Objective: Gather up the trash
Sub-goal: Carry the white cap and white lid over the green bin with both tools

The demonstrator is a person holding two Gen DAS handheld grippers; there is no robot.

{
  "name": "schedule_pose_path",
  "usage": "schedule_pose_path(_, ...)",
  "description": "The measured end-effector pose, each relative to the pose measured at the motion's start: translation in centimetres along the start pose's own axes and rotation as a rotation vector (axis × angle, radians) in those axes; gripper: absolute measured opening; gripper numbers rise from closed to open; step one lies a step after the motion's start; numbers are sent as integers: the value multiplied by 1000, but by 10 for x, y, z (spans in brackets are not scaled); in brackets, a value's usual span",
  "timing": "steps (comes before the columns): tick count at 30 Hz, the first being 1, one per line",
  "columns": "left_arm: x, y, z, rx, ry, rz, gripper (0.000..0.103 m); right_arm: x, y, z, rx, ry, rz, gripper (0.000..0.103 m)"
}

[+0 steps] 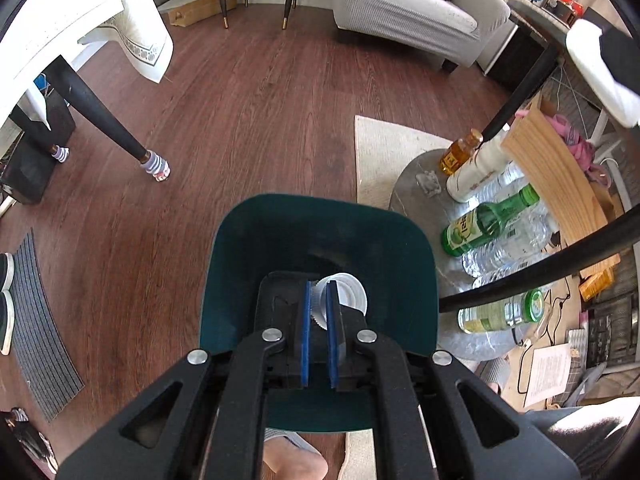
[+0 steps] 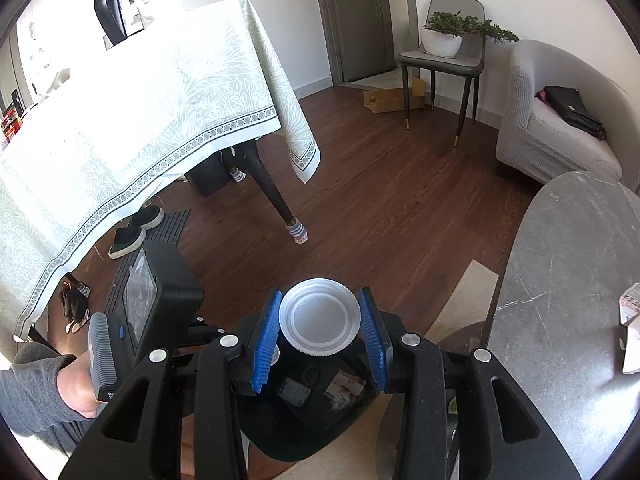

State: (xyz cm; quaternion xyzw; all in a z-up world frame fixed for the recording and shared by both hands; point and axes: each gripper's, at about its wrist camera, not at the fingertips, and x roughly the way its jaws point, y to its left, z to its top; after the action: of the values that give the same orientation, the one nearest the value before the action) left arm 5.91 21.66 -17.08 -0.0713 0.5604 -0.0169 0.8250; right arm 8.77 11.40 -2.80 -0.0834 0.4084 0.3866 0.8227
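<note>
A dark green trash bin (image 1: 240, 264) stands on the floor below me. My left gripper (image 1: 319, 300) is shut on the rim of a white plastic cup (image 1: 348, 294), held over the bin's opening. In the right wrist view the same cup (image 2: 319, 320) shows bottom-up between my right gripper's (image 2: 320, 312) blue pads (image 2: 266, 332), which stand wide on either side of it. Whether they touch it is unclear. The left gripper's body (image 2: 160, 308) and the hand holding it are at the left. The bin's inside (image 2: 320, 396) holds some scraps.
A low grey marble table (image 1: 408, 192) at the right carries a green glass bottle (image 1: 484, 222), several clear plastic bottles (image 1: 508, 240), an amber bottle (image 1: 460, 152), a white bottle (image 1: 476, 172) and crumpled paper (image 1: 428, 182). A clothed dining table (image 2: 132, 120) stands at the left, a sofa (image 2: 560, 120) beyond.
</note>
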Motion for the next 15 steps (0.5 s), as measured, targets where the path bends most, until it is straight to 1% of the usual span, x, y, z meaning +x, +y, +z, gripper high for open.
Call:
schedule_pose_path(3,13,2,-10,3,47,-9,8,7,2,1,-8,13,-4,40)
schedule_pose_path(9,43,0,-24,35,132,-3,8,12,10,-2,-51,35,-4,40)
schedule_pose_path(15,63,2,-35,50,200,0,8,16,9,-8,-62,50,-13,40)
